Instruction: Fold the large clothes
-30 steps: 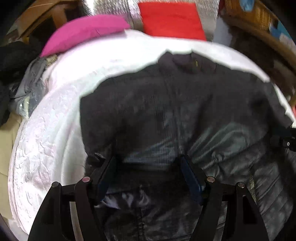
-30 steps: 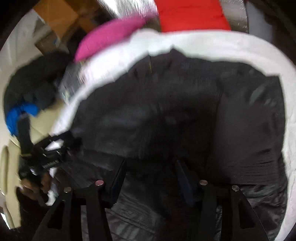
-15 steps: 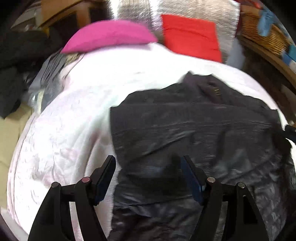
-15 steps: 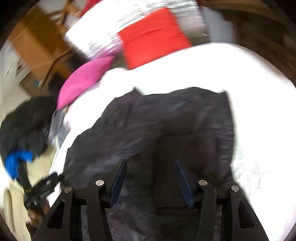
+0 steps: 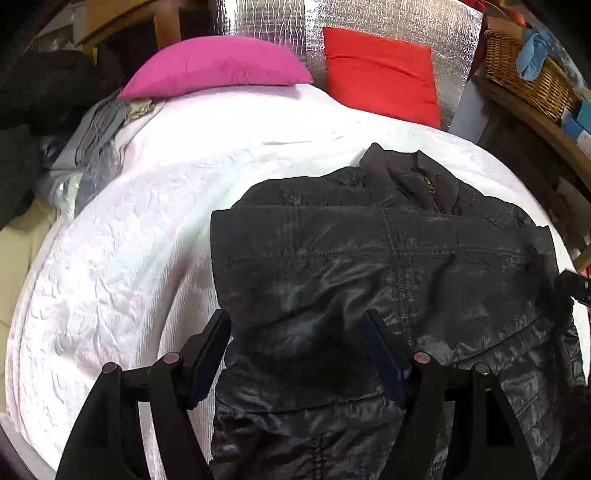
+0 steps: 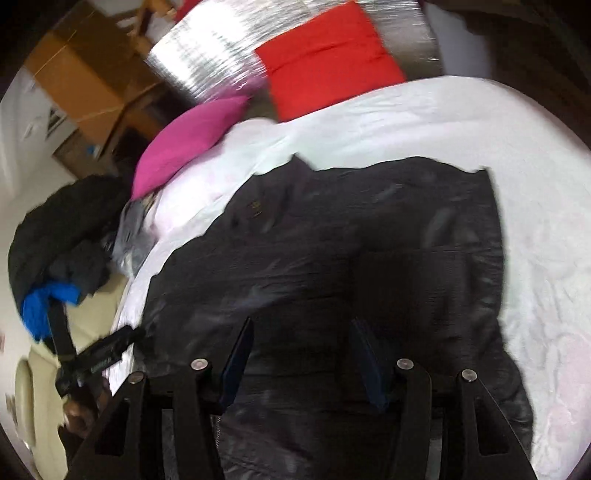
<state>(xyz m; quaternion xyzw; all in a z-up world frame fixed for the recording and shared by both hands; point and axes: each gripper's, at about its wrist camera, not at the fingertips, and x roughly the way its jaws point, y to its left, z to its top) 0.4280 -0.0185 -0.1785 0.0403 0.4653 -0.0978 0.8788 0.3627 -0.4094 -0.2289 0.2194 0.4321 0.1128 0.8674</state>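
A black quilted jacket (image 5: 388,266) lies on the white bedspread (image 5: 129,240), collar and zip at the far end and hem toward me, with a panel folded across its chest. My left gripper (image 5: 295,321) hovers open above the jacket's left part, nothing between its fingers. In the right wrist view the jacket (image 6: 351,236) fills the middle, and my right gripper (image 6: 302,325) hangs open over its lower half, holding nothing. The left gripper (image 6: 99,358) shows there at the lower left, held by a hand (image 6: 79,410). A bit of the right gripper (image 5: 576,288) peeks in at the left view's right edge.
A pink pillow (image 5: 218,70) and a red pillow (image 5: 380,77) lean at the head of the bed before a silver foil sheet (image 5: 388,22). Dark and grey clothes (image 5: 85,140) pile up at the left. A wicker basket (image 5: 528,74) stands on a wooden shelf at the right.
Both grippers have lifted away from the jacket and rolled a little; more bedspread and pillows show. Their jaws stand as wide as before. The jacket lies still.
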